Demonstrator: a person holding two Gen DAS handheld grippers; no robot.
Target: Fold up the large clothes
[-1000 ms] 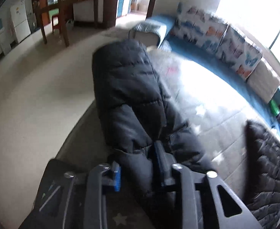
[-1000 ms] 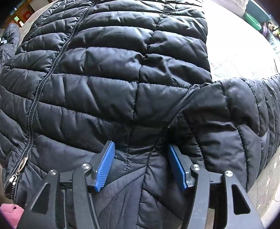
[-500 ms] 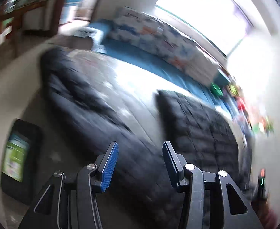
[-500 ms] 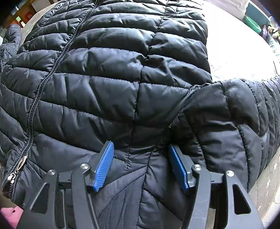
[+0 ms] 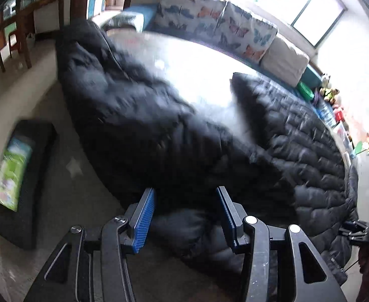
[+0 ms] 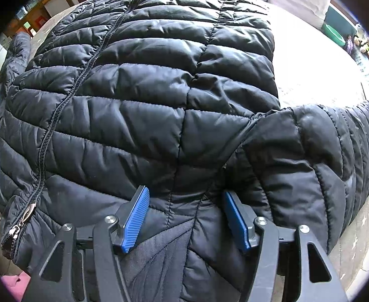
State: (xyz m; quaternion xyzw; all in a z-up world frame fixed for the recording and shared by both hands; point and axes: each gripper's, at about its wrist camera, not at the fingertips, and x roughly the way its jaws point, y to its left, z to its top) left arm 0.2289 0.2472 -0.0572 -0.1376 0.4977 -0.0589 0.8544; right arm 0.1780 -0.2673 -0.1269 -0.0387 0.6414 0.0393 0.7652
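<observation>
A large black quilted puffer jacket (image 6: pixel 144 95) lies spread on a grey star-print surface (image 5: pixel 73 168), zipper (image 6: pixel 66 105) up. In the left wrist view its sleeve (image 5: pixel 124 105) stretches away to the far left and its body (image 5: pixel 310 151) lies at right. My left gripper (image 5: pixel 185 196) is open, its blue pads on either side of a fold of sleeve by the shoulder, not pinching it. My right gripper (image 6: pixel 184 198) is open with jacket fabric near the armpit between its blue pads. The right gripper also shows at the far right of the left wrist view (image 5: pixel 368 231).
Butterfly-print cushions (image 5: pixel 217 27) and a white cushion (image 5: pixel 285 60) line the far edge under a window. A dark pad with a green item (image 5: pixel 13 173) lies at left. A wooden table and chair (image 5: pixel 15 32) stand on the floor beyond. Toys (image 5: pixel 333 100) sit at right.
My left gripper let go of the sleeve cuff, opened, and swung right along the sleeve to the jacket's shoulder. My right gripper has stayed open in place on the jacket.
</observation>
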